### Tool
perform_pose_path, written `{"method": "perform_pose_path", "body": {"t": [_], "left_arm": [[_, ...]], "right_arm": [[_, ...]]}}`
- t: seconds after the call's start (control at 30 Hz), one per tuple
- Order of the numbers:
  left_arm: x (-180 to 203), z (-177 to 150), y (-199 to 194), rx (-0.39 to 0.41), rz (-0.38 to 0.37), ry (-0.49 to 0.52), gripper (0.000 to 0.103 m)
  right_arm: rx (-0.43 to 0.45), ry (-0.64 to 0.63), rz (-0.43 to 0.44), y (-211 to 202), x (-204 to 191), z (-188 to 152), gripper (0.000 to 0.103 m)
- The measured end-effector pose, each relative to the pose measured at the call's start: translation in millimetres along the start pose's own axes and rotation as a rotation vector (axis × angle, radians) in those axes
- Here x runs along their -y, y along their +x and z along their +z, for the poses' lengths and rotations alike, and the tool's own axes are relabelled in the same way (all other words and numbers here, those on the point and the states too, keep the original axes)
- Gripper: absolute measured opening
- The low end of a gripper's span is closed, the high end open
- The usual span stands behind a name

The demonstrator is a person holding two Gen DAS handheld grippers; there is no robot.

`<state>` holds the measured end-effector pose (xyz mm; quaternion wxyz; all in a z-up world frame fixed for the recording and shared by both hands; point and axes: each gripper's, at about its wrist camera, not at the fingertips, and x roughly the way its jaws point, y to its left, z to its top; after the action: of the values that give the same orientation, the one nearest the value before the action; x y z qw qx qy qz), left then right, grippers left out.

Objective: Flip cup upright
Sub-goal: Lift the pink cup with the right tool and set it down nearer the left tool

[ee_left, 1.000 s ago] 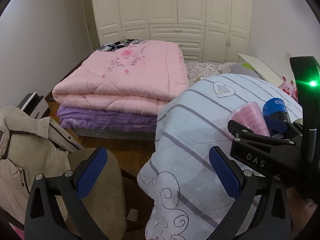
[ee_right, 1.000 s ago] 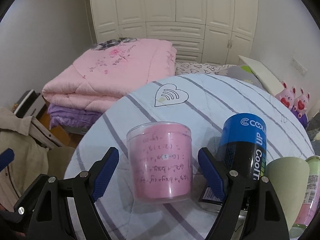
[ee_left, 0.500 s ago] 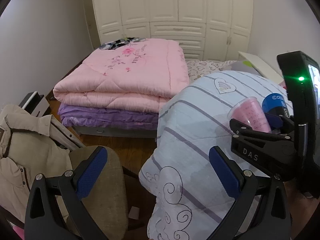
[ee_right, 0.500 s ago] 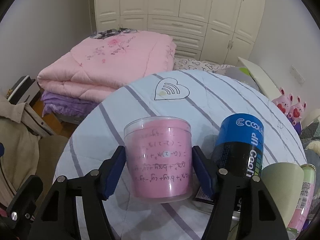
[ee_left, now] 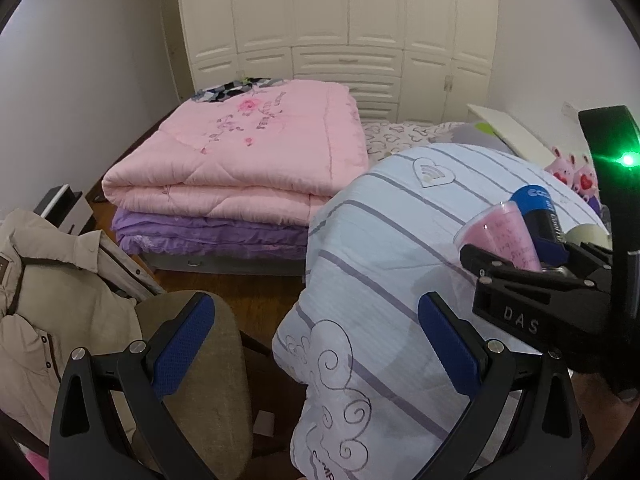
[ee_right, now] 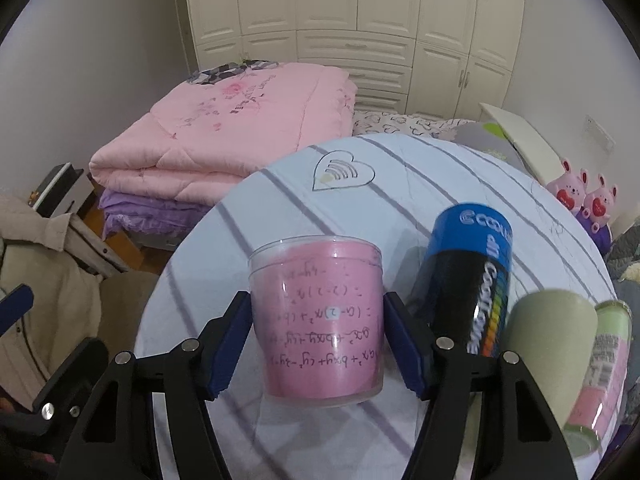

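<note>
A pink cup (ee_right: pixel 320 320) with upside-down handwritten formulas stands base up on the round table (ee_right: pixel 360 200), which has a striped light-blue cloth. My right gripper (ee_right: pixel 318 340) is shut on the pink cup, a blue pad pressed on each side. The cup also shows in the left wrist view (ee_left: pixel 504 236), held by the black right gripper (ee_left: pixel 520 276). My left gripper (ee_left: pixel 316 344) is open and empty, off the table's left edge, above a chair.
A blue and black can (ee_right: pixel 468 280), a pale green cup (ee_right: pixel 548 344) and a pink-labelled bottle (ee_right: pixel 604 368) stand close to the right of the pink cup. A chair with a beige coat (ee_left: pixel 52 300) stands left. Folded pink and purple quilts (ee_left: pixel 240 160) lie behind.
My right gripper's fingers have closed from wide apart onto the sides of the pink cup. The cup appears slightly raised and nearer. My left gripper has stayed open in about the same place.
</note>
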<state>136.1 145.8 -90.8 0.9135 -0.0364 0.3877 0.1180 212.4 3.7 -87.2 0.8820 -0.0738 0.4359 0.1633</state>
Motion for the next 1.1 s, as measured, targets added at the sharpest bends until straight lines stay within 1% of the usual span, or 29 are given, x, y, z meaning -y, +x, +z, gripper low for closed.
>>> {"method": "perform_pose_path", "body": {"t": [0.2,0.33,0.47,0.5,0.57,0.77,0.83,0.9,0.97,1.0,1.03,1.1], "left_arm": [[3,-7,-27,0.025,-0.044,0.008,0.103],[8,-18,-44,0.021,-0.079,0.031,0.103],[16,-31,-59,0.015,-0.119,0.053,0.103],[20,-35,-62,0.012,-0.131,0.064,0.103],[29,-41,-68,0.008,-0.146,0.079,0.103],[46,-56,-80,-0.003,-0.181,0.114,0.103],[50,-59,-84,-0.008,-0.177,0.121,0.103],[54,-61,-86,-0.015,-0.170,0.132,0.103],[58,-63,-90,-0.017,-0.163,0.134,0.103],[59,-63,-91,-0.017,-0.161,0.132,0.103],[59,-62,-93,-0.018,-0.160,0.131,0.103],[60,-63,-98,-0.011,-0.161,0.129,0.103]], "right_arm": [[-0.017,0.039,0.026,-26,6,-17,0.067],[-0.042,0.076,0.043,-46,13,-40,0.067],[-0.063,0.130,0.036,-63,24,-66,0.067],[-0.066,0.152,0.046,-67,27,-72,0.067],[-0.072,0.184,0.058,-72,31,-82,0.067],[-0.068,0.229,0.031,-81,40,-107,0.067],[-0.074,0.239,0.044,-77,42,-112,0.068],[-0.053,0.259,0.055,-76,46,-115,0.069],[-0.048,0.258,0.024,-75,46,-116,0.081],[-0.043,0.258,0.012,-76,47,-117,0.083],[-0.037,0.254,0.007,-78,48,-119,0.083],[-0.010,0.258,0.022,-85,53,-122,0.083]]}}
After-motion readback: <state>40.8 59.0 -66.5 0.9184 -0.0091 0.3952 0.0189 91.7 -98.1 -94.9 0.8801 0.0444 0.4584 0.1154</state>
